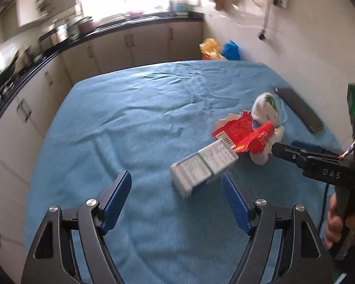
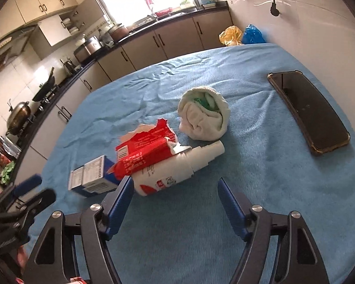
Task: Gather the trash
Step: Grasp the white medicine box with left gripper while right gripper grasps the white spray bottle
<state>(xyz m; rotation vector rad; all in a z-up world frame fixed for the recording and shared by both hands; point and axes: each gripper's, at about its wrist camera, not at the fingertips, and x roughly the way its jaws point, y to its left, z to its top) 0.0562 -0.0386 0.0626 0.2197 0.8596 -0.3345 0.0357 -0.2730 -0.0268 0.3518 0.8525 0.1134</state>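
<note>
A small white box (image 1: 202, 168) with printed text lies on the blue cloth, just ahead of my open, empty left gripper (image 1: 176, 191). A torn red carton (image 1: 243, 135) leans on it and on a white squeeze bottle (image 2: 177, 168). A rolled white sock with green print (image 2: 204, 116) sits behind them. The box (image 2: 92, 177) and red carton (image 2: 144, 153) also show in the right wrist view. My right gripper (image 2: 175, 194) is open and empty, its left finger close to the bottle's base. The right gripper also shows from the side in the left wrist view (image 1: 279, 150).
A black phone (image 2: 310, 111) lies on the cloth-covered table (image 2: 260, 189) at the right, near the wall. Yellow (image 2: 230, 35) and blue (image 2: 253, 34) plastic bags sit beyond the far edge. Kitchen counters with pots run along the left and back.
</note>
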